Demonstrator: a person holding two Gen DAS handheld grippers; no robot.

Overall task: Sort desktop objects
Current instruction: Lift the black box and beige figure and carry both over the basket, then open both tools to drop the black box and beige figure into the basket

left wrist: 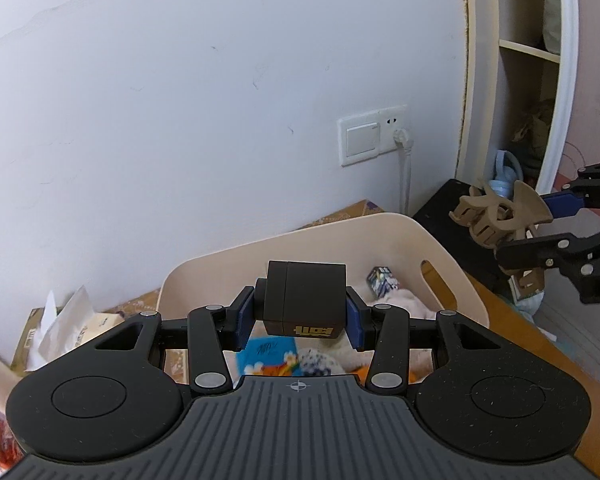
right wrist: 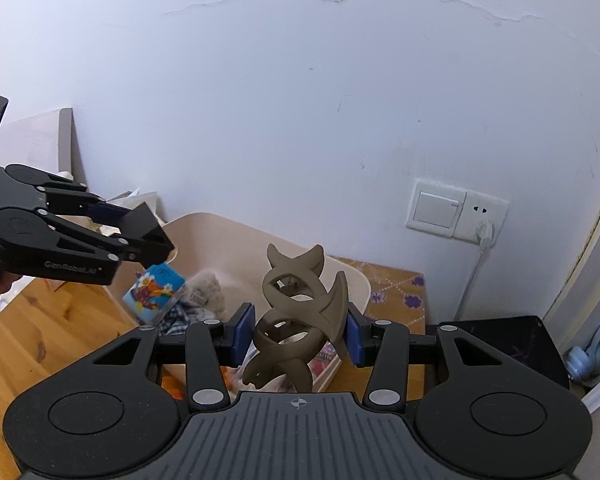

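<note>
Above the cream bin (left wrist: 456, 280) at the table's back edge by the wall, your left gripper (left wrist: 300, 316) grips one black box (left wrist: 306, 300) between its blue pads, closed to the box's width; the gold lettering on the box's lower face is upside down and you cannot read it. Your right gripper (right wrist: 300, 334) clamps one brown hair claw (right wrist: 296, 316), held over the bin's right end. "GenRobot.AI" is printed on the left gripper's finger in the right wrist view. Inside the bin lie one blue cartoon-printed pack (right wrist: 154, 292), one small printed box (left wrist: 382, 280) and soft fluffy items (right wrist: 206, 290). One light switch (right wrist: 436, 210) and one socket (right wrist: 482, 220) sit on the wall.
</note>
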